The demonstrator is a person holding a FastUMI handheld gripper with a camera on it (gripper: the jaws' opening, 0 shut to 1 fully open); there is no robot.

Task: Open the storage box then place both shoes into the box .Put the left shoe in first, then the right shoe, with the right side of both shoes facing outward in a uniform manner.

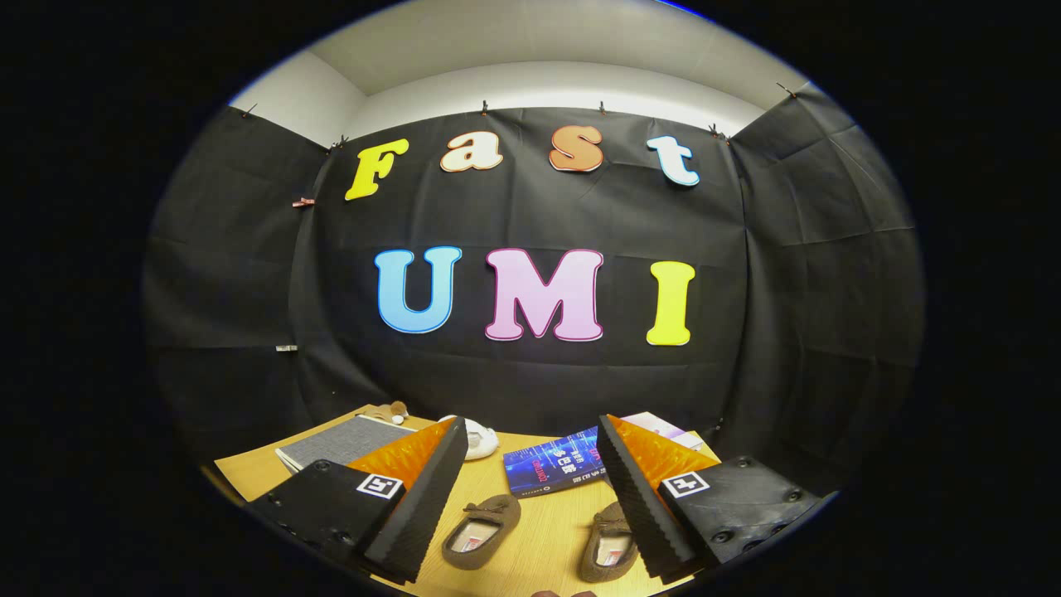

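- Shoes: two brown slippers on the wooden table (547,531), one shoe (481,531) between my fingers, other shoe (608,543) touching my right finger's inner edge.
- My gripper (528,489) spread wide, holding nothing.
- Blue book (551,466) beyond shoes; grey box (344,442) past my left finger.
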